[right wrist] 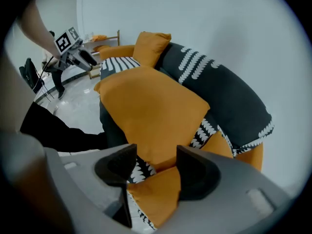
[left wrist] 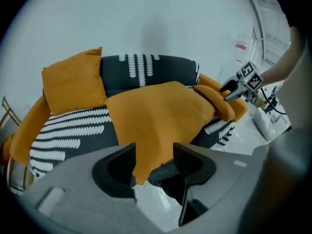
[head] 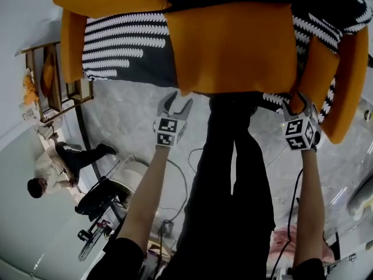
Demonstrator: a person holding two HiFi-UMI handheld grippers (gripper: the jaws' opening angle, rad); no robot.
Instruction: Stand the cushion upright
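A large orange cushion (head: pixel 233 45) lies flat on the seat of a black-and-white patterned sofa (head: pixel 125 51), its front edge hanging over the seat. My left gripper (head: pixel 178 101) hovers open just below and in front of the cushion's front left corner (left wrist: pixel 141 172), which shows between the jaws without touching the pads. My right gripper (head: pixel 298 104) is open at the cushion's front right, beside the orange armrest (head: pixel 349 74). In the right gripper view its jaws (right wrist: pixel 155 165) stand apart over the cushion's edge (right wrist: pixel 151 116). Nothing is held.
A second orange cushion (left wrist: pixel 73 84) stands upright at the sofa's back left. My legs in black trousers (head: pixel 233 185) are against the sofa front. A person (head: pixel 58 168) sits on the floor at left, near a wooden rack (head: pixel 52 80), stands and cables (head: pixel 99 226).
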